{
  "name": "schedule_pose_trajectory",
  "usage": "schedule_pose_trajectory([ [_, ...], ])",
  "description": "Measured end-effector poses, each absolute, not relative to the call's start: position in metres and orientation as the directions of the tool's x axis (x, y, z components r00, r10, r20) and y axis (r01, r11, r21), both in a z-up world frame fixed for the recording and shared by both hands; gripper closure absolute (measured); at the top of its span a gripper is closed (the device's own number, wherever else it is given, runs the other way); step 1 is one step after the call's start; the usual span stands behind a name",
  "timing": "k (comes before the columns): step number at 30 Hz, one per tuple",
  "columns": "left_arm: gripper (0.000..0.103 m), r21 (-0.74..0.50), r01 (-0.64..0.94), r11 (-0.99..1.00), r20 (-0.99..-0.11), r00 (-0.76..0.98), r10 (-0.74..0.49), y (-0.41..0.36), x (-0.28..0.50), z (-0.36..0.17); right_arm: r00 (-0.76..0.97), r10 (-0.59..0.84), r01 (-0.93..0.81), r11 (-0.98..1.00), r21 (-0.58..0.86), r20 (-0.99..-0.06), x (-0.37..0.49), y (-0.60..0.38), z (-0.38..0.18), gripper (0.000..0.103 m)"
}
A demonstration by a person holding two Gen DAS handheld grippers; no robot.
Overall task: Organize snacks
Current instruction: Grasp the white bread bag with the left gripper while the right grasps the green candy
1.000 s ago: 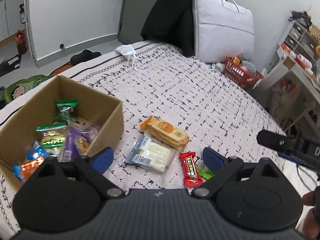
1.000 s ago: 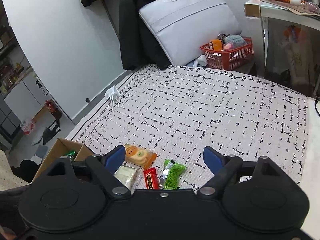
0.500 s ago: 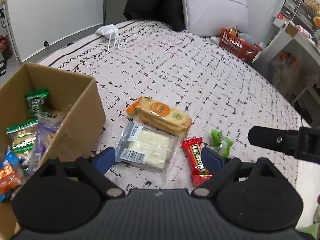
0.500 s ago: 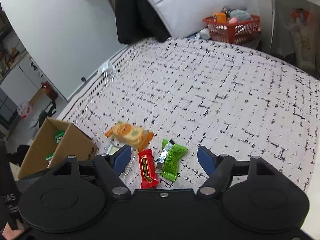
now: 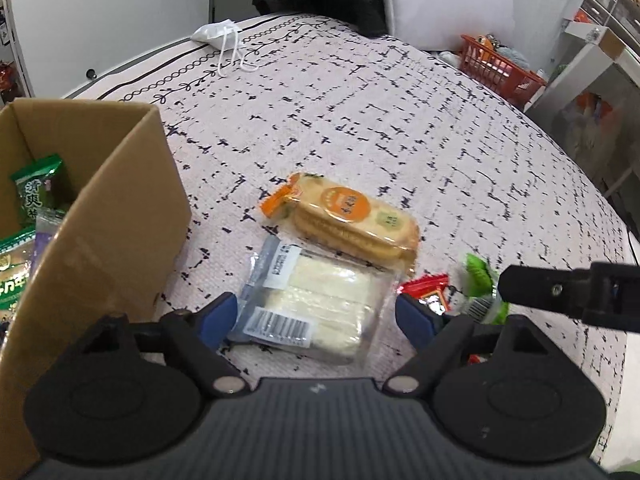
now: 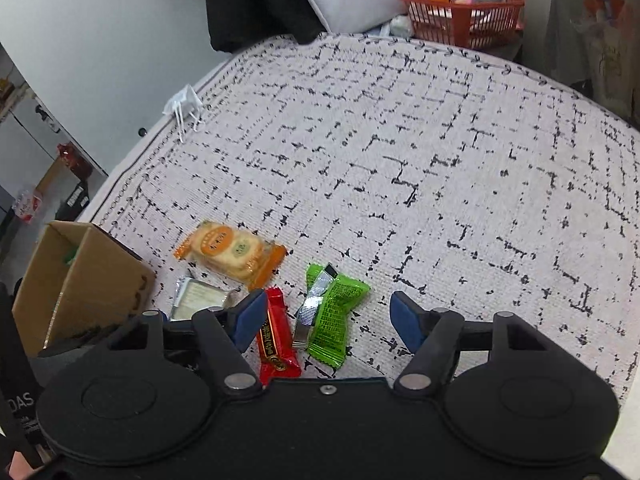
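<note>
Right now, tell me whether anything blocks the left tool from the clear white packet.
Nothing visible does: the left tool is open around the clear white packet, with its jaws closing in.

Bright even indoor light, soft shadows, strong fisheye warp, slight blur.

The far half of the bed (image 6: 440, 152) is bare, so a hand can move there freely. The cardboard box (image 5: 108, 232) stands at the left with a tall wall, which blocks a sideways move low down. Its top is open. Close to the box the snacks lie packed together: the clear pack (image 5: 316, 304) touches the orange cracker pack (image 5: 352, 220), and the red bar (image 6: 276, 340) lies just beside the green packet (image 6: 334, 320). Little bare cover shows between them. A white mask (image 6: 186, 104) lies at the far left edge.
</note>
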State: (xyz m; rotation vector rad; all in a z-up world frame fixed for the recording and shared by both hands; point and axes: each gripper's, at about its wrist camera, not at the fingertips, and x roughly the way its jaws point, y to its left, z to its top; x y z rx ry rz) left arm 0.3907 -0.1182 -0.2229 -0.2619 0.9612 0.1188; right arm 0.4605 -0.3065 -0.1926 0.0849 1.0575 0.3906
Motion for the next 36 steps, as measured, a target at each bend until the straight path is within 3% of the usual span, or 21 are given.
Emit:
schedule_pose_trajectory([
  [6, 0.026, -0.183, -0.212, 0.960, -0.821, 0.571, -0.030, -0.114, 0.391, -0.226, 0.403, 0.340, -0.271, 0.931, 0.244, -0.850, 0.466, -0.295, -0.205, 0.040],
  [9, 0.034, -0.192, -0.216, 0.957, -0.820, 0.571, -0.036, -0.109, 0.390, -0.226, 0.397, 0.323, -0.250, 0.939, 0.237, -0.859, 0.468, -0.295, -0.212, 0.047],
  [13, 0.043, -0.195, -0.231, 0.953, -0.825, 0.564, -0.032, -0.104, 0.390, -0.222, 0.389, 0.320, -0.250, 0.939, 0.235, -0.864, 0.470, -0.293, -0.218, 0.068],
  [15, 0.046, -0.197, -0.247, 0.949, -0.826, 0.563, -0.025, -0.102, 0.388, -0.218, 0.398, 0.318, -0.269, 0.937, 0.222, -0.860, 0.468, -0.291, -0.216, 0.072],
  [36, 0.047, -0.209, -0.286, 0.935, -0.768, 0.640, 0.023, -0.097, 0.332, -0.137, 0.505, 0.467, -0.388, 0.874, 0.292, -0.726, 0.437, -0.282, -0.144, 0.073],
])
